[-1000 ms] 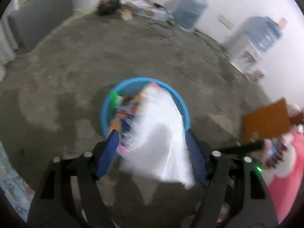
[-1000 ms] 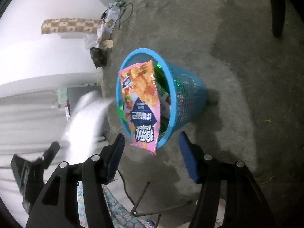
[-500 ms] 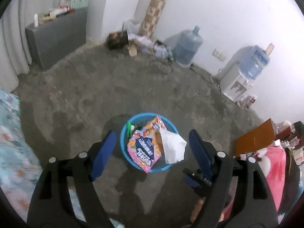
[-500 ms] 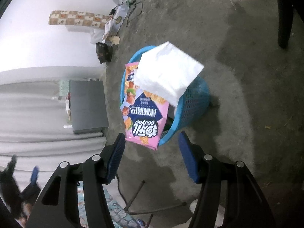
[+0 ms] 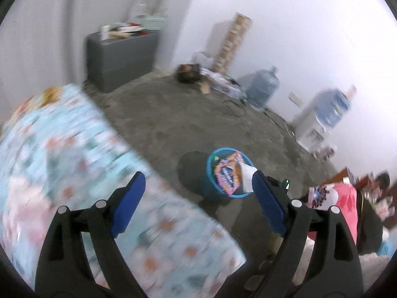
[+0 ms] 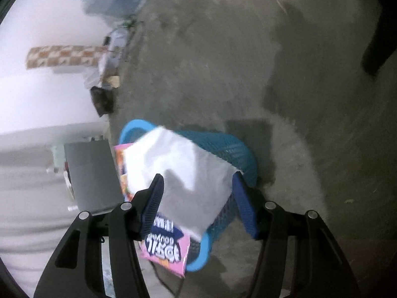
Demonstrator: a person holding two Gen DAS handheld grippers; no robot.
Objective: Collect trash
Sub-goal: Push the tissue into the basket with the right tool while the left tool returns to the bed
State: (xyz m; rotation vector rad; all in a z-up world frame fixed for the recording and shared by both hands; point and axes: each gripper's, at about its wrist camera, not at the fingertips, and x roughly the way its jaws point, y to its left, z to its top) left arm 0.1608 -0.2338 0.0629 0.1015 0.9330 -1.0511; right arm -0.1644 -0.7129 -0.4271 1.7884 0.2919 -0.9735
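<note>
The left hand-held gripper is seen spread wide with nothing in it, jaws having just been opening. The right hand-held gripper is spread too, hovering over white paper draped on the blue basket, snack bag poking out, floor underneath.

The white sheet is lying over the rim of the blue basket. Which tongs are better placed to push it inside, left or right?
Probably right. The right tongs are open directly above the white sheet on the blue basket. The left tongs, empty and just opened wider, are over the floral fabric, far from the basket.
</note>
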